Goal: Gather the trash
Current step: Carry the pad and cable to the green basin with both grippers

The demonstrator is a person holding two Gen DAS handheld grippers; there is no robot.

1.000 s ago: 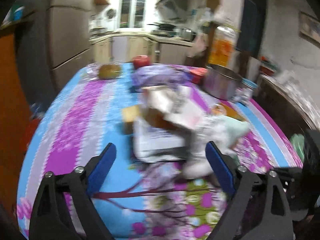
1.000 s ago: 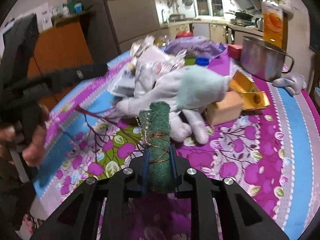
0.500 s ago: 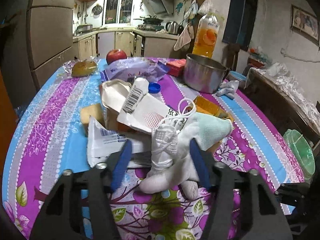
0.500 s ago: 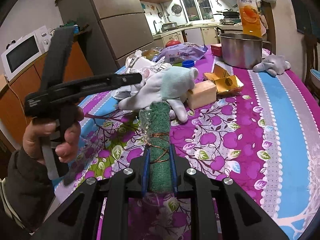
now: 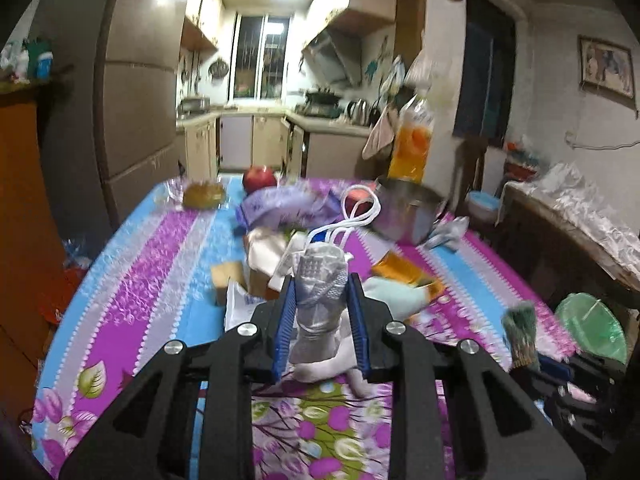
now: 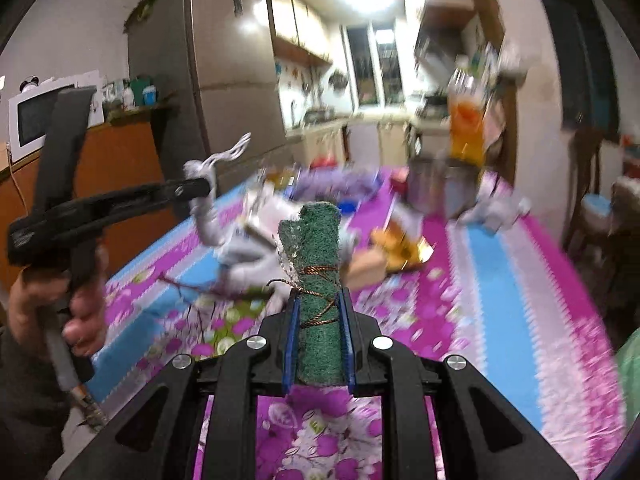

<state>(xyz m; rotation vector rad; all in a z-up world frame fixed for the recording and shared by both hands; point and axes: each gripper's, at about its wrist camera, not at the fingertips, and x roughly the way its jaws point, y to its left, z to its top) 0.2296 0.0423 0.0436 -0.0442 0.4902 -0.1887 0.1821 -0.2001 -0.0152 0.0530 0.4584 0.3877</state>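
Observation:
My left gripper (image 5: 322, 292) has its jaws closing, and the blue pads press on a rolled white mask with ear loops (image 5: 322, 272). A white glove (image 5: 394, 300) with a pale green cuff trails from under the roll. In the right wrist view the left gripper (image 6: 200, 188) is held up by a hand over the table's left side, with the mask and glove (image 6: 236, 248) dangling from it. My right gripper (image 6: 318, 300) is shut on a green scouring pad (image 6: 316, 240) wound with copper wire. That pad (image 5: 518, 336) also shows at the lower right of the left wrist view.
Paper wrappers (image 5: 260, 256), a gold box (image 5: 404, 272) and a purple bag (image 5: 288, 208) lie on the flowered tablecloth (image 5: 152, 272). Behind them stand a steel pot (image 5: 404, 212), a juice bottle (image 5: 412, 148) and an apple (image 5: 259, 178). A green bin (image 5: 592, 328) sits off the table's right side.
The left jaws have come together on the rolled mask and lifted it with the glove. The right gripper has risen and tilted upward, still holding the green pad.

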